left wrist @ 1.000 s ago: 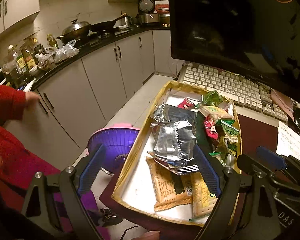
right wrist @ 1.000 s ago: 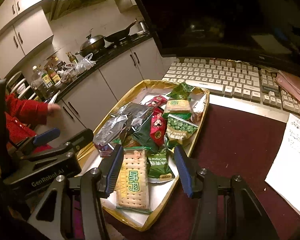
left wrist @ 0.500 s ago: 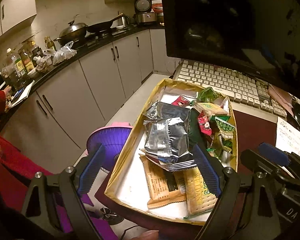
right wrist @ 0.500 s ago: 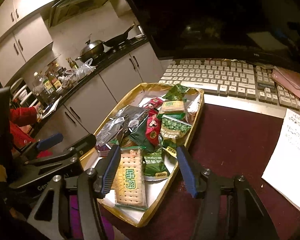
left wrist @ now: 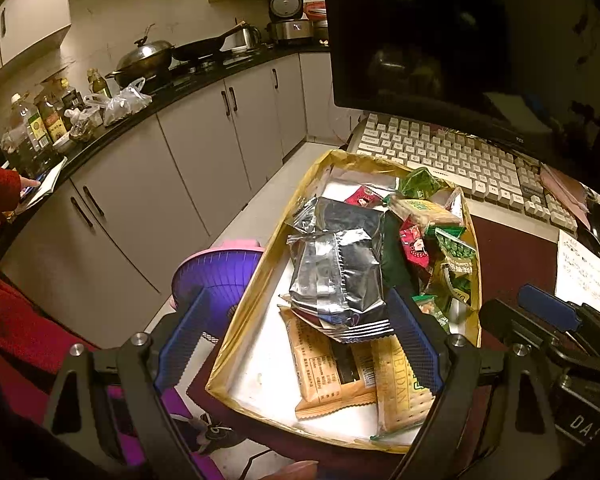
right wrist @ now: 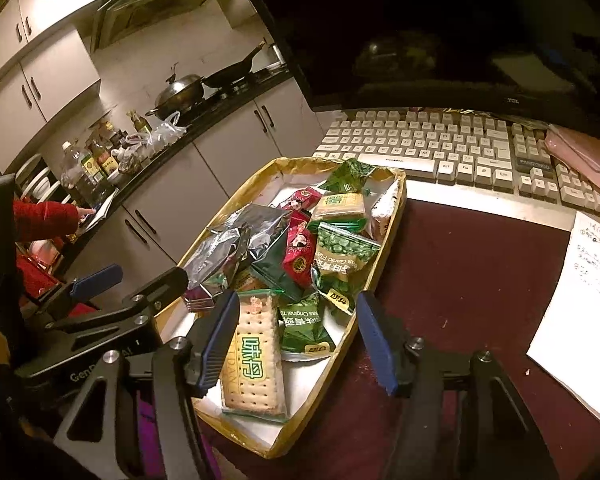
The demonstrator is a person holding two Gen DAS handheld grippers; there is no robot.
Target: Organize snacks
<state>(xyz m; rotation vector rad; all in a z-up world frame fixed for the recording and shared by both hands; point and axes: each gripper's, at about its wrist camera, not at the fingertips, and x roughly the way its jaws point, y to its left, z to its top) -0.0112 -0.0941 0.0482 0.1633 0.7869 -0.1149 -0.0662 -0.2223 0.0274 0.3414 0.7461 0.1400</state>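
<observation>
A gold-rimmed cardboard tray on the dark red table holds a heap of snack packets. Silver foil bags lie on top at its left. Cracker packs lie at the near end. Green pea packets and red packets fill the right side. My left gripper is open and empty, held over the tray's near left end. My right gripper is open and empty above the near end, beside the cracker pack.
A white keyboard and a dark monitor stand behind the tray. A paper note lies at the right. A purple fan stands on the floor left of the table. Kitchen cabinets and a person in red are further left.
Both grippers have drawn back and up slightly, so the tray sits a little lower and further away. The person's red arm at left has shifted along the counter. Jaws stay open.
</observation>
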